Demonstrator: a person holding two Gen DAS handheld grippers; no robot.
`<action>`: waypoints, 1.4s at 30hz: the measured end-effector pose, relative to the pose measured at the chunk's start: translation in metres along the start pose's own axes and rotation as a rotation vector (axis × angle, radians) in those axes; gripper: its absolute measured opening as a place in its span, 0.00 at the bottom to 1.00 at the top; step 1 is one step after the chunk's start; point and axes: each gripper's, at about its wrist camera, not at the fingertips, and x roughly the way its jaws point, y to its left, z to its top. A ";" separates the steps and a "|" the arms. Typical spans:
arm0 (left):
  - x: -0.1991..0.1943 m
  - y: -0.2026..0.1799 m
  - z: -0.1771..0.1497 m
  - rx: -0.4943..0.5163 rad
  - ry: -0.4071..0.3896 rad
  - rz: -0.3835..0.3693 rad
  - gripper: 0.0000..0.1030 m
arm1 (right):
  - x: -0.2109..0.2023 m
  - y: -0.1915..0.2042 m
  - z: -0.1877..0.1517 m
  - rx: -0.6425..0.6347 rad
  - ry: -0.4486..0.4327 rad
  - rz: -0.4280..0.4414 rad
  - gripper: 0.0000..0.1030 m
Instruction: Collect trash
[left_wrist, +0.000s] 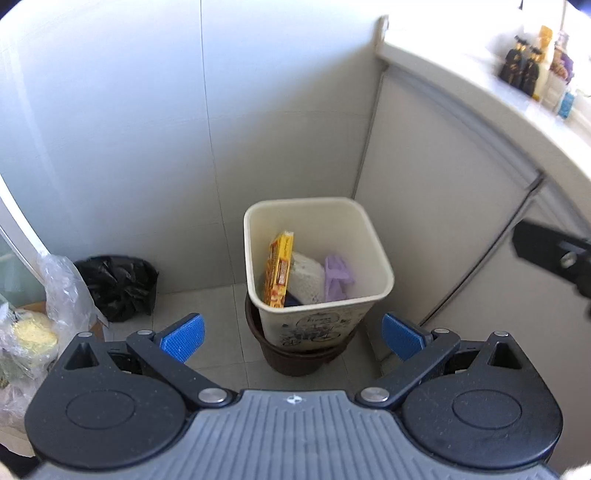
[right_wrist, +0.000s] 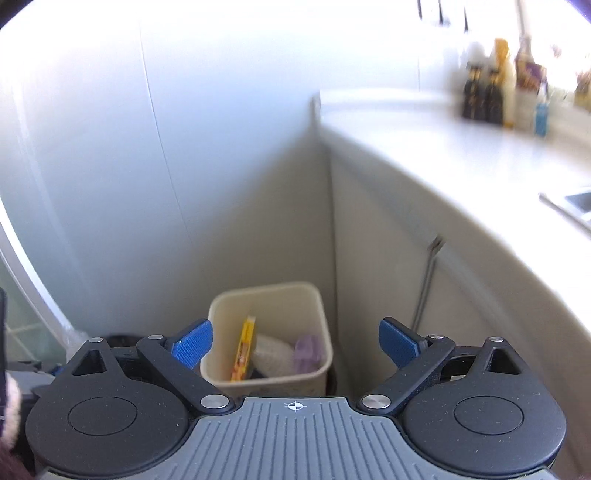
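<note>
A cream square trash bin (left_wrist: 373, 258) stands on the floor in the corner, nested in a dark brown bucket (left_wrist: 295, 360). Inside lie a yellow-orange box (left_wrist: 279, 273), a white speckled sponge-like piece (left_wrist: 306, 280) and a crumpled purple glove (left_wrist: 337, 277). My left gripper (left_wrist: 293, 336) is open and empty, above and in front of the bin. My right gripper (right_wrist: 295, 345) is open and empty, higher up, with the bin (right_wrist: 321, 317) seen between its fingers. The box (right_wrist: 243, 349) and glove (right_wrist: 308, 350) show there too. The right gripper's edge (left_wrist: 554, 258) shows in the left wrist view.
A black trash bag (left_wrist: 118, 286) and a clear plastic bag (left_wrist: 44, 317) with yellowish items lie on the floor left of the bin. White cabinet doors (left_wrist: 443, 221) stand to the right under a countertop (right_wrist: 461, 158) with several bottles (right_wrist: 495, 88) and a sink edge (right_wrist: 576, 206).
</note>
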 end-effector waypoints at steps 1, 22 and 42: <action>-0.006 -0.004 0.000 0.000 -0.014 0.004 1.00 | -0.010 -0.001 0.003 -0.003 -0.024 -0.021 0.99; -0.086 -0.030 -0.013 0.022 -0.119 -0.024 1.00 | -0.100 -0.002 0.017 -0.040 -0.167 -0.248 1.00; -0.087 -0.033 -0.012 0.030 -0.116 -0.009 1.00 | -0.089 -0.009 0.012 -0.012 -0.115 -0.258 1.00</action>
